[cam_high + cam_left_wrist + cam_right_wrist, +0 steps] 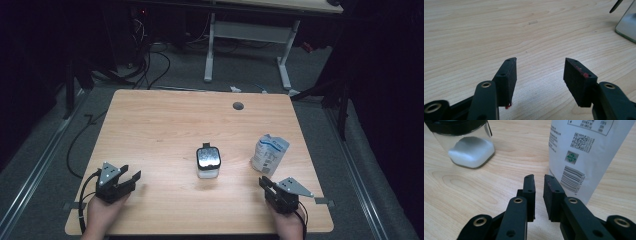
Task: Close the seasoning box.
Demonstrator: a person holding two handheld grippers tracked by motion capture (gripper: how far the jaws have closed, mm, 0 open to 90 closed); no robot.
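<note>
A pale wooden desk (pixel 165 125) is showing light brown grain lines, with one small dark round hole near its far edge. A clear jar (pixel 208 162) is wearing a black lid and holding white powder. Beside it, a white pouch (pixel 269 154) is displaying blue print, a black barcode, a black square code and a small green mark. Both grippers, left (pixel 131 179) and right (pixel 265 183), are appearing black, with brass-coloured rivets and grey top plates.

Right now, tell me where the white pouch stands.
In the high view the white pouch stands upright on the right side of the table, right of the glass jar and just beyond the right gripper.
</note>
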